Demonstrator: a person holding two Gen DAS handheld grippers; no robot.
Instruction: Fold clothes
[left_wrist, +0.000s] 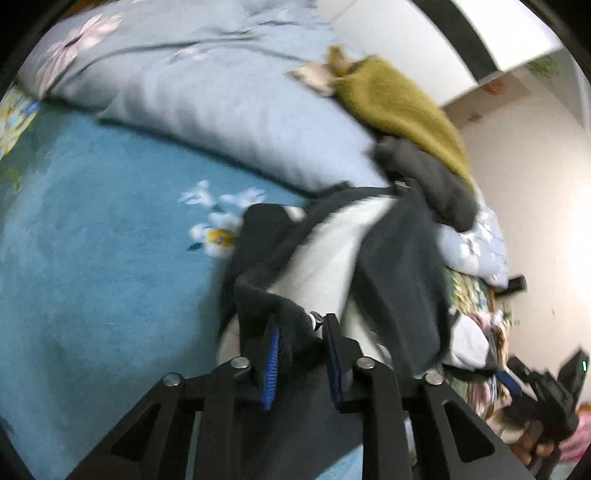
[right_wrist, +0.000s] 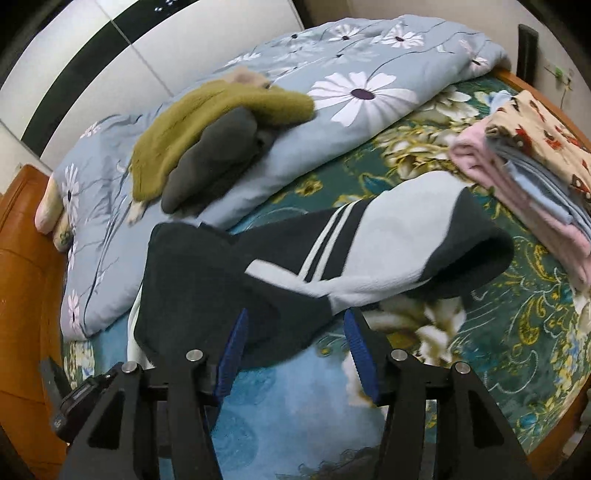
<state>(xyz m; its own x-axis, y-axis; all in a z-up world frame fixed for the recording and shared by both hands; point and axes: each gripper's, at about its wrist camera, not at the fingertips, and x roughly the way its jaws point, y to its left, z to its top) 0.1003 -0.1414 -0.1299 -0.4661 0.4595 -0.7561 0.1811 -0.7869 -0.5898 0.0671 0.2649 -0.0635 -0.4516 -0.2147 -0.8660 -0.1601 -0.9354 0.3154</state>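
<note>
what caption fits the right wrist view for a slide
Open right gripper over a black-and-white striped jacket on the floral bedspread.

The bed has a blue-green flowered cover. On it lie a pale blue quilt at twelve o'clock, folded clothes at two o'clock, and a dark-and-white garment in the middle.

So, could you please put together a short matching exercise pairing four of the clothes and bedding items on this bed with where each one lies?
Things:
1. olive fuzzy garment
2. dark and pale grey striped jacket
3. folded pink and blue clothes stack
4. pale blue daisy-print quilt

Places:
A. bed's right side
B. bunched along the bed's far side
C. on the quilt
D. across the blanket, nearest the tongs

Pairs: 1-C, 2-D, 3-A, 4-B
</note>
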